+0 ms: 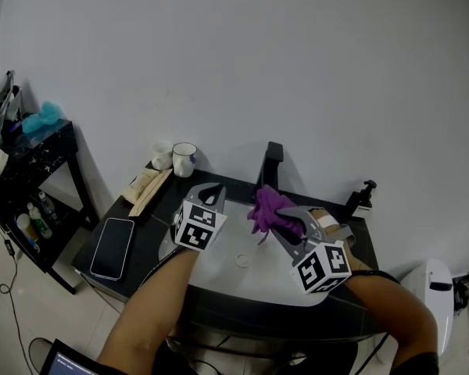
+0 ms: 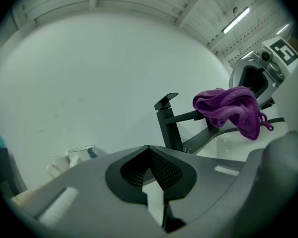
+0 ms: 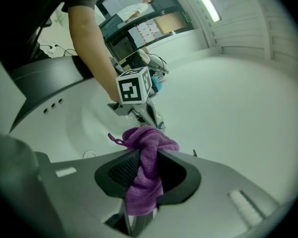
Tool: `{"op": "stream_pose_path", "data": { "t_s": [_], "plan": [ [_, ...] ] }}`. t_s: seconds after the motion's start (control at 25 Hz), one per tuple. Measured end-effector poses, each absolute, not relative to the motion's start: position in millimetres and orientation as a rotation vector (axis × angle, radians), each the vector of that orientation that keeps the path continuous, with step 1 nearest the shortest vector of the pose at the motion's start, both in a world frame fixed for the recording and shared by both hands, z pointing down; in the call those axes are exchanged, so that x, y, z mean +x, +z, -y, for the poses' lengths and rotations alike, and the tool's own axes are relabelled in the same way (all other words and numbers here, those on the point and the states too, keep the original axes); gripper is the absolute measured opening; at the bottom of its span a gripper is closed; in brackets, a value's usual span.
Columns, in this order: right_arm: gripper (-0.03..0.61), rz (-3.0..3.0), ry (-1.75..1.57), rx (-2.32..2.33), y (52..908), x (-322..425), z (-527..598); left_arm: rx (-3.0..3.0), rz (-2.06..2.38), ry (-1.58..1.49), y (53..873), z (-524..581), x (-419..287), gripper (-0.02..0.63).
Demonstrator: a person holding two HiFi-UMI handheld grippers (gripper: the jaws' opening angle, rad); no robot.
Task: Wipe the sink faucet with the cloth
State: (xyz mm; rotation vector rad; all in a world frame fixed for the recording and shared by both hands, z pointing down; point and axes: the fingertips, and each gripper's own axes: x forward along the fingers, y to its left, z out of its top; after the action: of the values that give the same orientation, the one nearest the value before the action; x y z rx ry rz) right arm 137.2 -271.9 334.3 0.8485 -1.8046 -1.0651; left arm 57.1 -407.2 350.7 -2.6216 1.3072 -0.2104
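The black faucet point(image 1: 272, 162) stands at the back of the white sink point(image 1: 219, 268). My right gripper point(image 1: 280, 216) is shut on a bunched purple cloth point(image 1: 267, 208), which it holds over the basin just in front of the faucet spout. In the right gripper view the cloth point(image 3: 146, 150) is pinched between the pads and spills out past them. My left gripper point(image 1: 213, 191) hovers over the sink's left side, shut with nothing in it. In the left gripper view the faucet point(image 2: 168, 124) and the held cloth point(image 2: 231, 108) lie ahead and to the right.
A phone point(image 1: 112, 247) lies on the dark counter at the left. Two mugs point(image 1: 183, 159) stand near the wall, with a flat packet point(image 1: 145, 187) beside them. A soap dispenser point(image 1: 362, 198) is at the right. A black shelf unit point(image 1: 33, 170) stands further left. The drain point(image 1: 242, 259) is mid-basin.
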Motion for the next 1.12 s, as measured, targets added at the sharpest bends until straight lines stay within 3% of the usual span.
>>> {"op": "stream_pose_path", "data": {
  "t_s": [0.4, 0.64, 1.12],
  "plan": [
    [0.107, 1.789, -1.039, 0.902, 383, 153, 306, -2.622, -1.308, -0.210, 349, 408, 57, 0.017],
    [0.107, 1.746, -1.158, 1.060, 371, 161, 355, -2.633, -1.321, -0.196, 350, 411, 55, 0.017],
    [0.109, 1.756, -1.072, 1.173, 366, 172, 400, -2.650, -1.328, -0.142, 345, 419, 56, 0.017]
  ]
}}
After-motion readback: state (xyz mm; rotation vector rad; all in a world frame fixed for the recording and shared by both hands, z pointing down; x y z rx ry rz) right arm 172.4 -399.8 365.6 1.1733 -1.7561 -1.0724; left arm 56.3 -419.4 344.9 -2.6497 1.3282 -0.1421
